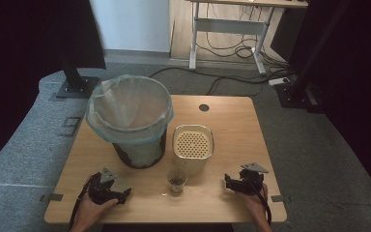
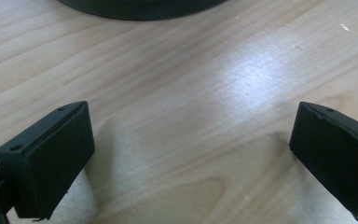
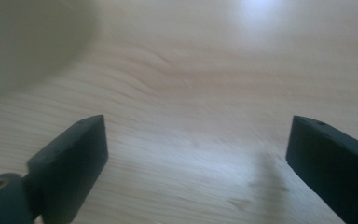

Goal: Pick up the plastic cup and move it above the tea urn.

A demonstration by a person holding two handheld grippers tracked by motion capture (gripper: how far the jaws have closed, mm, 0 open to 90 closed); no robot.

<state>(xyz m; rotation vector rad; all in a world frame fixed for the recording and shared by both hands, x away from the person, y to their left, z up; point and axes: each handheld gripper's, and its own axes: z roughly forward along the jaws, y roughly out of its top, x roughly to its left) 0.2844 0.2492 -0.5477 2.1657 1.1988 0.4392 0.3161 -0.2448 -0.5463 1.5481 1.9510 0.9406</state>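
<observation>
Cup (image 1: 177, 181) of clear plastic was seen standing upright on the wooden table (image 1: 232, 130), near its front edge and about midway between the two grippers, with something dark lying at its bottom. Just behind it, close but apart, a cream box (image 1: 192, 147) with a perforated top was placed. To the left of the box stood a black bin (image 1: 130, 122) lined with a pale bag, the bag's edge folded over the rim.

The left gripper (image 1: 123, 195) was held low at the table's front left, pointed toward the cup, with a hand (image 1: 90, 209) closed round its back. In the left gripper view its jaws were shown wide apart above bare wood, nothing between them, and the dark base of the bin (image 2: 140, 8) was seen at the top edge.

The right gripper (image 1: 228, 182) was held at the front right by the other hand (image 1: 255, 203), also turned inward toward the cup. In the right gripper view its jaws were likewise spread wide over bare wood with nothing gripped, and a blurred pale shape, probably the box (image 3: 28, 42), was seen at the upper left.

Both grippers were kept well apart from the cup. A round cable hole (image 1: 203, 108) was set in the table's far side.
</observation>
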